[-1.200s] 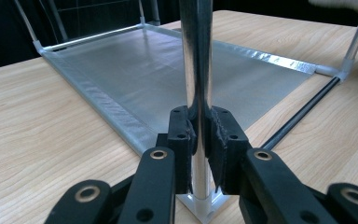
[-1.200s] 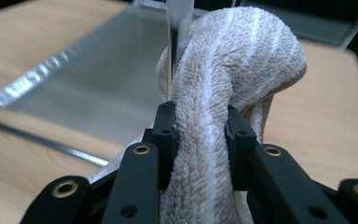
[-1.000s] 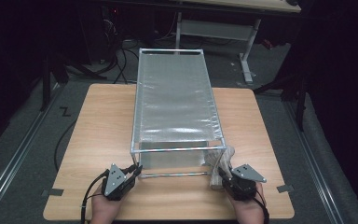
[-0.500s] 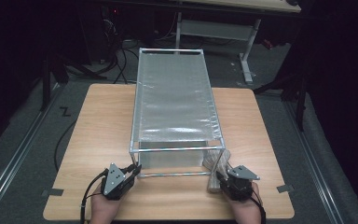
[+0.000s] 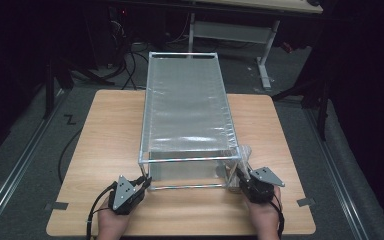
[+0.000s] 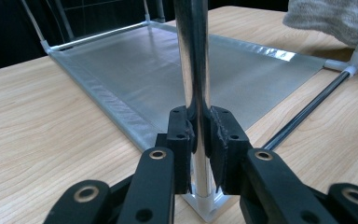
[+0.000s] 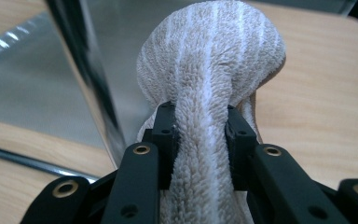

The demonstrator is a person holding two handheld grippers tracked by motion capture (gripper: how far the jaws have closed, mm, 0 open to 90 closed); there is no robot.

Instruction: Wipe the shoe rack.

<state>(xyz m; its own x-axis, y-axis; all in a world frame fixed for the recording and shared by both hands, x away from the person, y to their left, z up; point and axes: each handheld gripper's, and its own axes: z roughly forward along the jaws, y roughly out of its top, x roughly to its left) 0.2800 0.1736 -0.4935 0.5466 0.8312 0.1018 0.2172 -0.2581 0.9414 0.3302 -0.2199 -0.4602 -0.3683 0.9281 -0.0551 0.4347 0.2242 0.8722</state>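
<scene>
Gripping a stiff, slick rack post point(image 6: 193, 60), the left tool point(image 6: 199, 135) steadies it; the right tool point(image 7: 200, 135) pinches a soft towel point(image 7: 209, 60).

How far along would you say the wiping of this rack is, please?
Done: left hand-held gripper clamps the rack's near left post, steadying it. In hand: right hand-held gripper presses a towel beside the near right post. Left, probably: the remaining rack frame.
</scene>
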